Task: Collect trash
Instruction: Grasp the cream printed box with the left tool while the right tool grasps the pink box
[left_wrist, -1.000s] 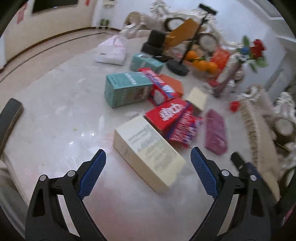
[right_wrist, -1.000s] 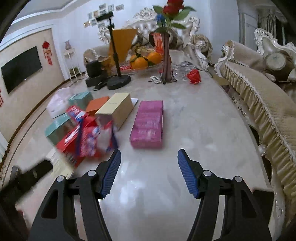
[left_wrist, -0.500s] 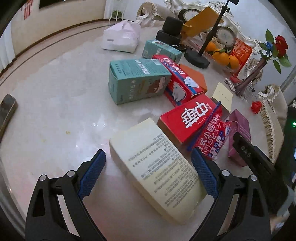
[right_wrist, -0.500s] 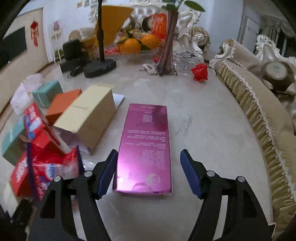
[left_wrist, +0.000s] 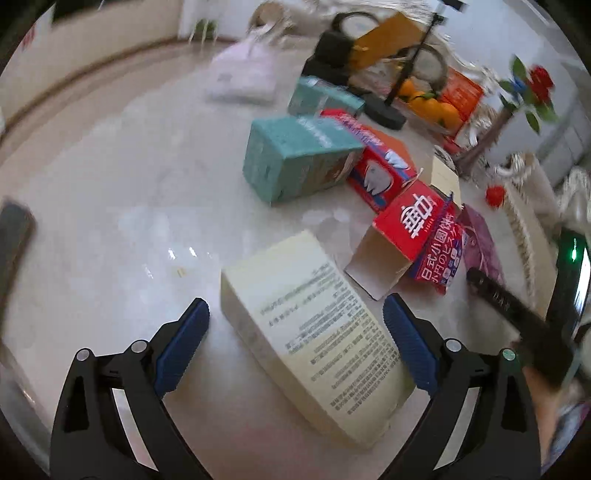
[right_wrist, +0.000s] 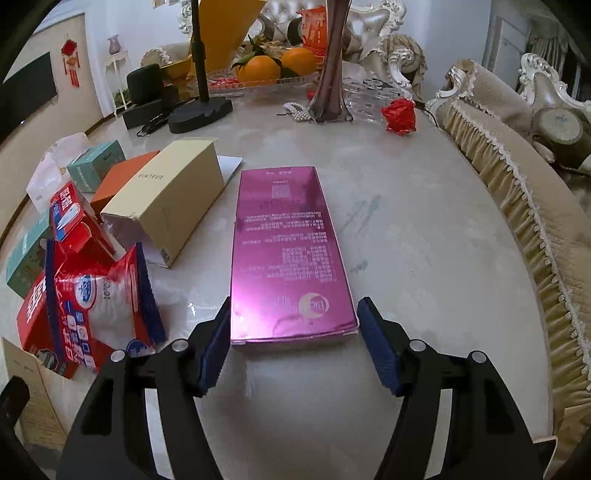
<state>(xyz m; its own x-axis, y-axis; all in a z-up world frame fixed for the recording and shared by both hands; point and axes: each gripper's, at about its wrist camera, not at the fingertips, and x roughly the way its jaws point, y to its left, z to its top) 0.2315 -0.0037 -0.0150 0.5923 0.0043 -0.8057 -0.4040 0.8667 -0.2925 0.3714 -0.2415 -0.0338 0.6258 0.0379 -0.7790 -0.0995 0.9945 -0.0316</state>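
Observation:
On the marble table (right_wrist: 406, 229) lies a shiny pink box (right_wrist: 288, 243), flat. Its near end sits between the fingers of my right gripper (right_wrist: 295, 325). The jaws are closing; the left pad is close to the box's edge and a gap shows at the right pad. A cream box with printed text (left_wrist: 295, 280) lies between the open fingers of my left gripper (left_wrist: 293, 317), with neither pad touching it. Beyond are a red box (left_wrist: 413, 221), a red snack bag (left_wrist: 439, 254), a teal box (left_wrist: 295, 158) and a tan box (right_wrist: 173, 192).
A white plastic bag (left_wrist: 247, 77) lies at the far left. A vase (right_wrist: 332, 74), a fruit tray with oranges (right_wrist: 277, 66) and a black stand (right_wrist: 201, 110) crowd the table's far end. A crumpled red scrap (right_wrist: 400, 114) lies near a fringed sofa (right_wrist: 517, 184) on the right.
Both grippers have come down and forward. The cream box now lies between the left fingers and the pink box's near end between the right fingers.

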